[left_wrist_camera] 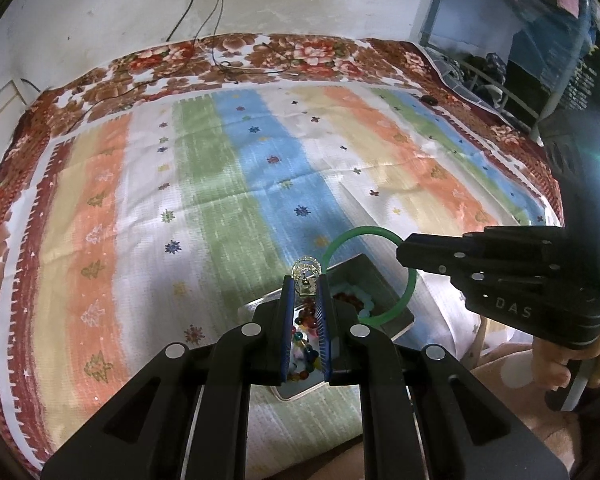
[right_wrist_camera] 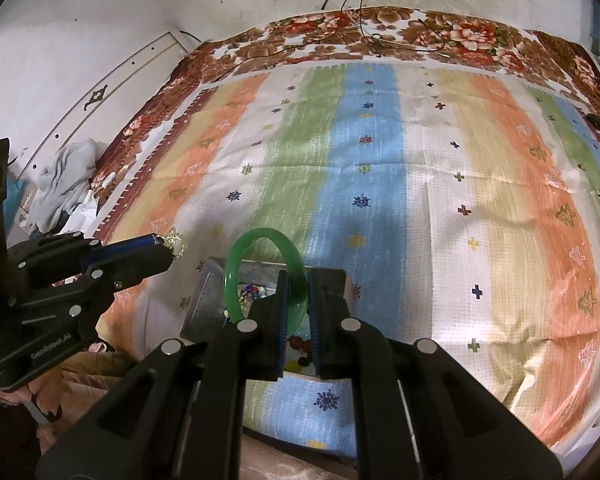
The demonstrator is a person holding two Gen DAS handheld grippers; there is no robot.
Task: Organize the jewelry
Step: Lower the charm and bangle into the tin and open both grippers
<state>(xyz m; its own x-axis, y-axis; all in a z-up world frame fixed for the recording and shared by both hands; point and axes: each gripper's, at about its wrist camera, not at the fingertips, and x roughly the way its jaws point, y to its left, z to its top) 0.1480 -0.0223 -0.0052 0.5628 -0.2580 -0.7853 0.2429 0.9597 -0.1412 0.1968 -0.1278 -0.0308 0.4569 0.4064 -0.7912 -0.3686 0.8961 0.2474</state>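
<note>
Low in frame, your left gripper (left_wrist_camera: pixel 307 280) pinches a light, delicate gold earring (left_wrist_camera: pixel 307 271) at its tip, while your right gripper (right_wrist_camera: pixel 298 280) clamps the stiff, slippery green bangle (right_wrist_camera: pixel 260 264) by its rim.

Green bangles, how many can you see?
1. The green bangle is pinched upright in the right hand-held gripper, above the metal tin of beads. More could be hidden in the tin under the beads and the grippers.
</note>
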